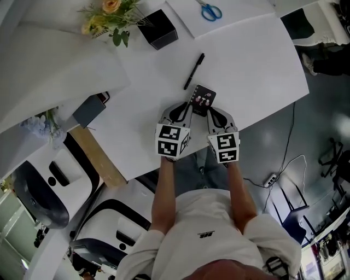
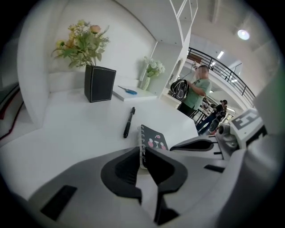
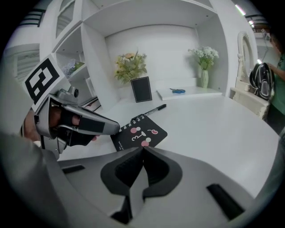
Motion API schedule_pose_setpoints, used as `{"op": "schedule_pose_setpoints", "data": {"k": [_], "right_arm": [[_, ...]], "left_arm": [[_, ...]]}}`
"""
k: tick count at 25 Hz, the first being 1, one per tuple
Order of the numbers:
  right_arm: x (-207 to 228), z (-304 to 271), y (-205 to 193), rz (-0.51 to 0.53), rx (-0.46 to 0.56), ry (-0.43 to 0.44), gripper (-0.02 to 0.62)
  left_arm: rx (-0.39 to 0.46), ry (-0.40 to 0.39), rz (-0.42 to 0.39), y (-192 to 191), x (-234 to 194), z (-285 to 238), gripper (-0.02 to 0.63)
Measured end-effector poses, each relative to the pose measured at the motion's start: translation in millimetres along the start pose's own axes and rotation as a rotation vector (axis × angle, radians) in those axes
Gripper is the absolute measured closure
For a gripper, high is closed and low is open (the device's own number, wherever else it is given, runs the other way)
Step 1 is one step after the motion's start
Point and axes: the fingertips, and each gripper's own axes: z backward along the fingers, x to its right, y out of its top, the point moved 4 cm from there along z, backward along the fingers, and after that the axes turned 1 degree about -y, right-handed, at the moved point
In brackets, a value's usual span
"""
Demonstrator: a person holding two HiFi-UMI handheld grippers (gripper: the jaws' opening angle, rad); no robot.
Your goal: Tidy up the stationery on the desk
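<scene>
A small black spiral notebook (image 1: 202, 100) with pink and white marks on its cover lies near the desk's front edge. My left gripper (image 1: 185, 111) is shut on its spiral edge (image 2: 142, 153), and the cover (image 2: 154, 139) shows past the jaws. My right gripper (image 1: 211, 114) is shut, its tips (image 3: 142, 149) right at the notebook's near edge (image 3: 139, 133) with nothing seen between them. A black pen (image 1: 194, 70) lies loose on the desk just beyond the notebook. The same pen (image 2: 129, 122) shows in the left gripper view.
A black square pen holder (image 1: 157, 28) stands at the back beside a bunch of flowers (image 1: 109, 16). Blue scissors (image 1: 209, 11) rest on a raised white board. The white desk (image 1: 251, 65) ends close in front of me. A person (image 2: 196, 91) stands in the distance.
</scene>
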Motion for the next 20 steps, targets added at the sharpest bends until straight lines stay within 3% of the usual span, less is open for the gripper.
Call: {"op": "schedule_pose_setpoints", "data": {"k": [12,20], "right_arm": [[-93,-25,14,0.112,0.005,0.160,0.598],[-140,-36,20,0.174,0.002,0.225,0.598]], "left_arm": [[0.120,0.097,0.146,-32,-50,78,0.606],[0.183,0.163,0.202,-50,-80,119,0.606]]}}
